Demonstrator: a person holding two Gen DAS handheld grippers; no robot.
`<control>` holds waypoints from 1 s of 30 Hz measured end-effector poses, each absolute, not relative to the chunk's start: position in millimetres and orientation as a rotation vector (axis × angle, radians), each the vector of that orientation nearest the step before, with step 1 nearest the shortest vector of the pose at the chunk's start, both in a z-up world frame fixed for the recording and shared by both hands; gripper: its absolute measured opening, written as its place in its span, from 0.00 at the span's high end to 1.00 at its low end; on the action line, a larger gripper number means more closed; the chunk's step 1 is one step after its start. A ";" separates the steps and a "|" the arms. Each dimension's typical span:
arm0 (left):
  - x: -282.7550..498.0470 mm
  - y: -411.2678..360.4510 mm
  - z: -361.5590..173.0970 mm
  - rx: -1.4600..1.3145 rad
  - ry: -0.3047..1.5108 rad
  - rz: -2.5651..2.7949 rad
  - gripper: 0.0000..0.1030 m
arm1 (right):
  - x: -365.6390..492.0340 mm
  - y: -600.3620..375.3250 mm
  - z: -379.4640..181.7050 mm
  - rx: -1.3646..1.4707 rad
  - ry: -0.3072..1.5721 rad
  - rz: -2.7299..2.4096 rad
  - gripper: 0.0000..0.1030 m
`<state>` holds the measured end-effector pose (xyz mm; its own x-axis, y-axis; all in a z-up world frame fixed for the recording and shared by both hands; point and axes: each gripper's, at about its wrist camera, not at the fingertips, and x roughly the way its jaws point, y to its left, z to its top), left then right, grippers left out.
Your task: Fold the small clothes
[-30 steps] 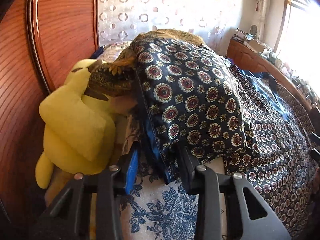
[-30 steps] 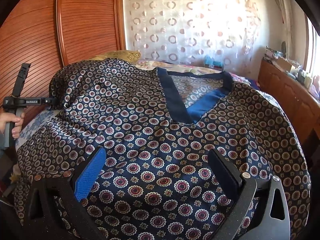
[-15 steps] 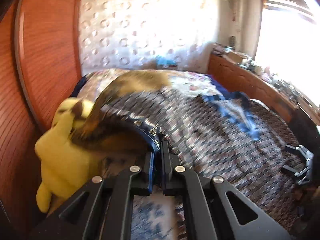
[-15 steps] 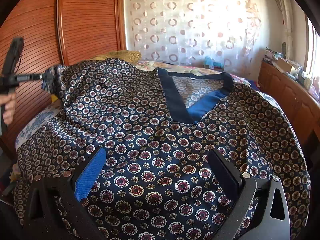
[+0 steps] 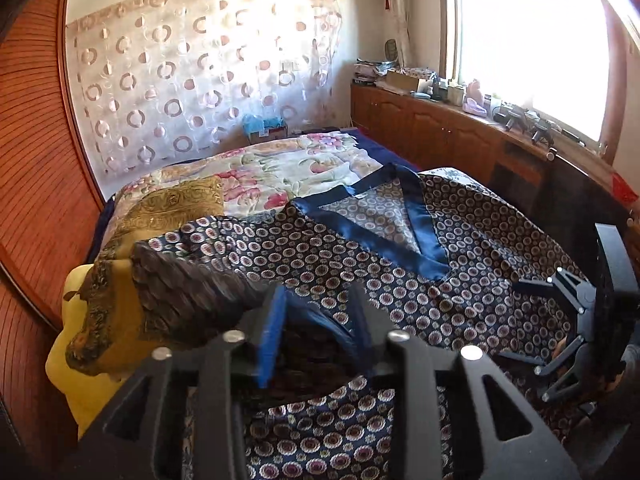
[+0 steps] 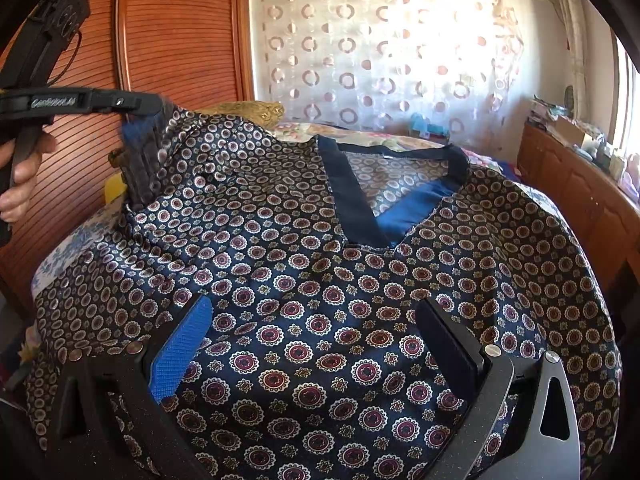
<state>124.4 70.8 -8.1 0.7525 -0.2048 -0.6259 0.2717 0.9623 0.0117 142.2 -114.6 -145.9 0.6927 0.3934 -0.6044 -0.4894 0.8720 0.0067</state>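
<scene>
A dark blue patterned top (image 6: 320, 280) with a plain blue V-neck band (image 6: 352, 208) lies spread on the bed; it also shows in the left wrist view (image 5: 360, 264). My left gripper (image 5: 320, 320) is raised above the top's left side with its jaws parted; the sleeve (image 5: 192, 292) hangs blurred beside its fingertips. In the right wrist view the left gripper (image 6: 148, 108) sits at the top of the lifted sleeve (image 6: 148, 160). My right gripper (image 6: 316, 332) is open and empty, low over the top's lower middle. It also shows in the left wrist view (image 5: 568, 320).
A yellow plush toy (image 5: 80, 360) and a gold patterned cloth (image 5: 176, 208) lie at the bed's left by a wooden wardrobe (image 6: 168, 40). A floral bedsheet (image 5: 288, 172) covers the far bed. A wooden cabinet (image 5: 440, 128) with clutter runs along the window side.
My left gripper shut on the sleeve edge, lifted it up and rightward over the top, and now its jaws have parted. The right gripper has not moved.
</scene>
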 end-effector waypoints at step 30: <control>114.4 129.2 -125.4 0.020 0.872 -0.084 0.48 | 150.1 -103.5 -149.1 -0.197 0.685 0.548 0.00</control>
<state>114.4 129.2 -125.4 0.6403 -0.0655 -0.7653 0.0815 0.9965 -0.0171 150.1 -103.5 -149.1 0.6405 0.4142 -0.6467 -0.5404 0.8414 0.0037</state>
